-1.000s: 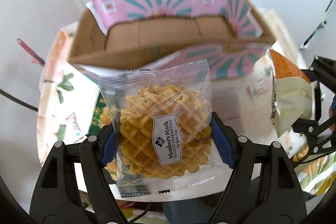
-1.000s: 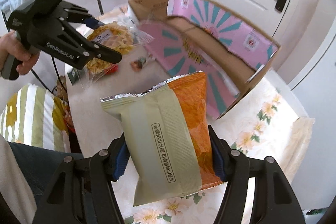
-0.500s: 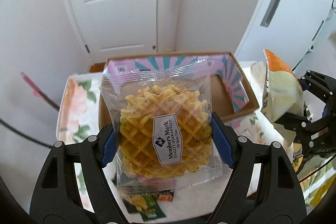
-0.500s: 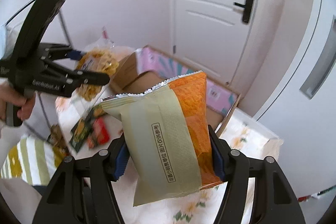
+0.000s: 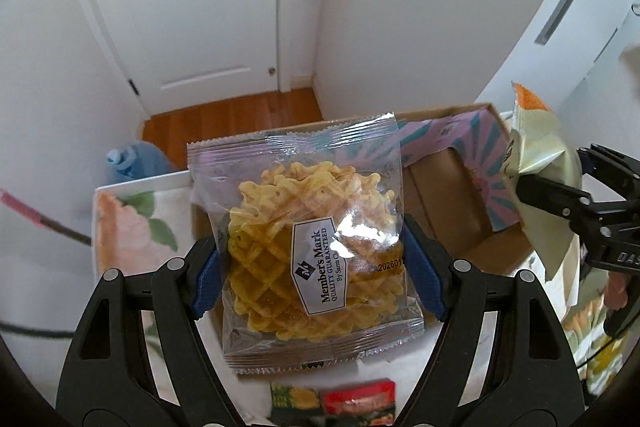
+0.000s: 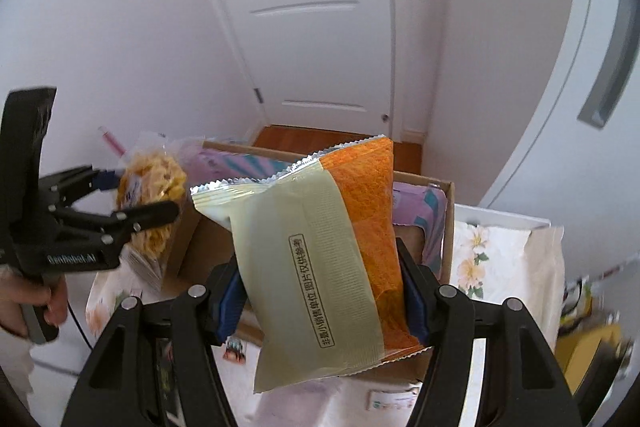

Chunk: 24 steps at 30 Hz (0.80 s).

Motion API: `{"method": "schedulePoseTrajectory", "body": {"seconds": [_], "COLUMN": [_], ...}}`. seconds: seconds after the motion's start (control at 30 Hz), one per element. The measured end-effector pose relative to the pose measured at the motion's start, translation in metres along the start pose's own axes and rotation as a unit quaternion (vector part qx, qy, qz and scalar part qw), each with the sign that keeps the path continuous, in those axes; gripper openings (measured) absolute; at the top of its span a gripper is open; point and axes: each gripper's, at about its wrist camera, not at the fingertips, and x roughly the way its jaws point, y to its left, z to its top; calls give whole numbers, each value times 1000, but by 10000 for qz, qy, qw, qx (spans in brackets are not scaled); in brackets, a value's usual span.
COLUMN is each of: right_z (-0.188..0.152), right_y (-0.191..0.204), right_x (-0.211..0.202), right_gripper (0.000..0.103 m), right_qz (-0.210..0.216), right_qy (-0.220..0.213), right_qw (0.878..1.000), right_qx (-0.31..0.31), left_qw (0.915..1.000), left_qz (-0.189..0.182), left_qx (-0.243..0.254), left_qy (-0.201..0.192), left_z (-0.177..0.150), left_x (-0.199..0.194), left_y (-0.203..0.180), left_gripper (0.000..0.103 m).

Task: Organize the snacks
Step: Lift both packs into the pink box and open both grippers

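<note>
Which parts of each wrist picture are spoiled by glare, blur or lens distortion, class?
Left wrist view: glare whitens the waffle packet's film beside its label; the small packets at the bottom edge are smeared; the door frame bows. Right wrist view: the table's right end is blurred; the green-and-orange snack bag is sharp and its print reads clearly; dark corners mark the fisheye rim.

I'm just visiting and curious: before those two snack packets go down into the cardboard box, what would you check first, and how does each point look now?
1. Left gripper clamps the waffle packet: ok.
2. Right gripper clamps the orange-and-beige chip bag: ok.
3. Cardboard box open on top: ok.
4. Free floor inside the box: cannot tell, packets hide much of it.
5. Grippers apart from each other: ok.
</note>
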Motion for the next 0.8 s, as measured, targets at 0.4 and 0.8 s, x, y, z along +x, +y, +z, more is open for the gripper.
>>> {"method": "schedulePoseTrajectory", "body": {"seconds": [0.4,0.8], "right_z": [-2,7], "right_y": [-1,8], "right_x": [35,61], "right_gripper": [61,61], "right_qz": [-254,-267], "right_qy": [261,515], "right_qw": [9948,9927], "right_qx": [954,1056], "left_qw": [9971,9984], "left_qz": [221,379], "left_qx": [711,392], "left_qy": [139,-164], "left_z": [-2,-13], "left_x": [32,-12], "left_y": [-7,25], "left_gripper": [102,102]}}
